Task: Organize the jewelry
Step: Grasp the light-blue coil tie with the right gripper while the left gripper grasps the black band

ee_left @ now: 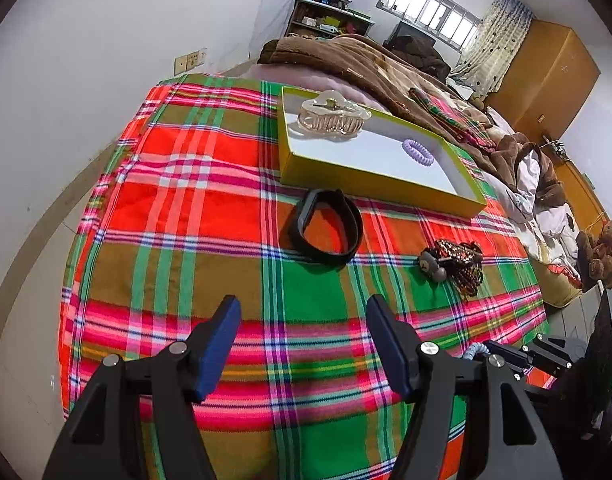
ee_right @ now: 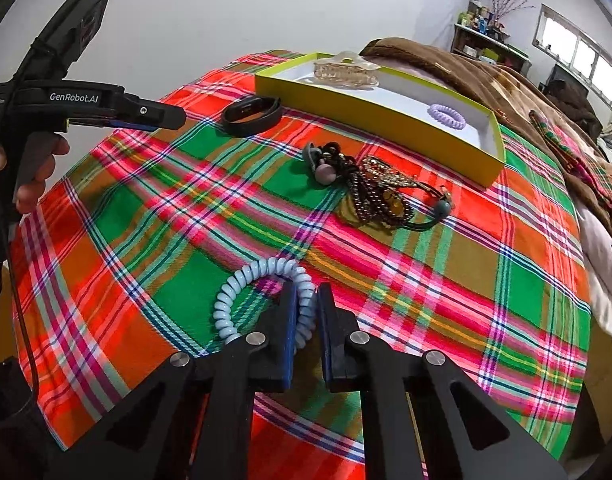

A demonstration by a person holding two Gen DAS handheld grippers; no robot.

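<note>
A yellow-rimmed box (ee_left: 338, 174) (ee_right: 346, 98) lies on the plaid cloth. It holds a cream claw hair clip (ee_left: 332, 118) (ee_right: 344, 70) and a purple coil hair tie (ee_left: 420, 148) (ee_right: 446, 114). In front of it lie a black wristband (ee_left: 326, 228) (ee_right: 252, 116) and a tangled pile of beaded bracelets and hair ties (ee_left: 454, 262) (ee_right: 380, 188). My left gripper (ee_left: 302, 316) is open and empty, hovering short of the wristband. My right gripper (ee_right: 306, 300) is shut on a light blue coil hair tie (ee_right: 242, 288) and holds it just above the cloth.
The plaid cloth (ee_left: 186, 200) covers a bed; a brown blanket (ee_left: 366, 60) and bedding lie beyond the box. A white wall runs along the left. A shelf (ee_left: 326, 16) and wardrobe (ee_left: 554, 76) stand at the far end. The left gripper's body (ee_right: 86, 100) shows at left in the right wrist view.
</note>
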